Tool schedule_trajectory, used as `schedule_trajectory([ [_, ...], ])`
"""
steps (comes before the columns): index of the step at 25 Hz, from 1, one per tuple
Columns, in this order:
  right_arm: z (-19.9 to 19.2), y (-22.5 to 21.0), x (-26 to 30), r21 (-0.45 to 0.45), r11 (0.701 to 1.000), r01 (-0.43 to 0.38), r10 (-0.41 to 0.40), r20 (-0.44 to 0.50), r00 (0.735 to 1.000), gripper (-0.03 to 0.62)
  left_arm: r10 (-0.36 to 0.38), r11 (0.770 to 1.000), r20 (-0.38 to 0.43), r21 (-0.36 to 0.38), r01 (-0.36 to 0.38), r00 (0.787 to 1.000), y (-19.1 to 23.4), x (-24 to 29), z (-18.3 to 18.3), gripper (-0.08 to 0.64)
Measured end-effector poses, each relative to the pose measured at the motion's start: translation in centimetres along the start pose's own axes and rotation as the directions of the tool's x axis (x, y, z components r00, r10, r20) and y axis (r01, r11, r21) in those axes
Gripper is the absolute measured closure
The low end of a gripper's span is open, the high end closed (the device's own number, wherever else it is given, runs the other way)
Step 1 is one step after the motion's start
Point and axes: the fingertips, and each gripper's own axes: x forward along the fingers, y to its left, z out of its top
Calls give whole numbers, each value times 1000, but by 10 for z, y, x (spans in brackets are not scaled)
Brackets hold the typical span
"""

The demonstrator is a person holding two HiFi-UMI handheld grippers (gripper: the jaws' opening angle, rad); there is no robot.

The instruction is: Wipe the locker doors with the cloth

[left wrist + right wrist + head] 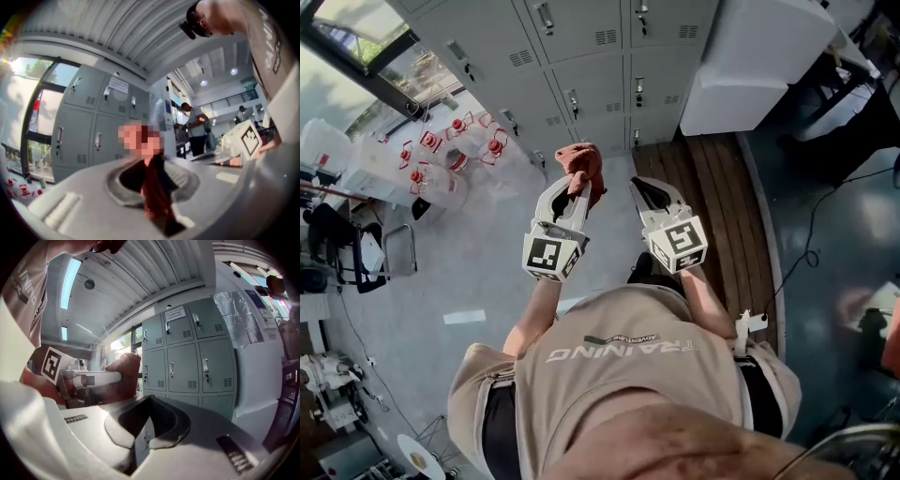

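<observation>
A red-brown cloth (582, 166) is bunched at the tips of my left gripper (577, 190), which is shut on it. In the left gripper view the cloth (154, 197) hangs pinched between the jaws. My right gripper (641, 187) is held beside it on the right, shut with nothing in it; its jaws meet in a thin slit (148, 404). The right gripper view also shows the cloth (123, 373) to the left. The grey locker doors (581, 47) stand ahead, a short way beyond both grippers, also seen as lockers (89, 126) and lockers (197, 357).
A white cabinet (750, 56) stands right of the lockers on a wooden platform (712, 216). Several clear water jugs with red caps (450, 141) sit left by the window. A chair (356, 253) is at far left. People (197, 126) stand in the background.
</observation>
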Motion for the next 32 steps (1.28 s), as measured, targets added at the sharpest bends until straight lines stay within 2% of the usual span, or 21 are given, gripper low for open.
schedule_trajectory([
  [7, -6, -78, 29, 27, 999, -38, 38, 2, 999, 578, 63, 997, -10, -39, -63, 998, 10, 67, -3, 492],
  [16, -18, -105, 77, 27, 990, -138, 139, -37, 990, 578, 159, 987, -80, 10, -159, 984, 45, 99, -23, 492],
  [24, -14, -125, 136, -3, 993, -120, 119, -60, 991, 578, 140, 990, -91, -16, -142, 986, 96, 117, -44, 492],
  [28, 9, -131, 165, -15, 995, -100, 99, -62, 993, 578, 103, 995, -72, 14, -102, 992, 130, 144, -40, 492],
  [32, 26, -127, 211, -68, 992, -103, 97, -81, 992, 578, 72, 997, -62, 36, -70, 995, 178, 172, -34, 492],
])
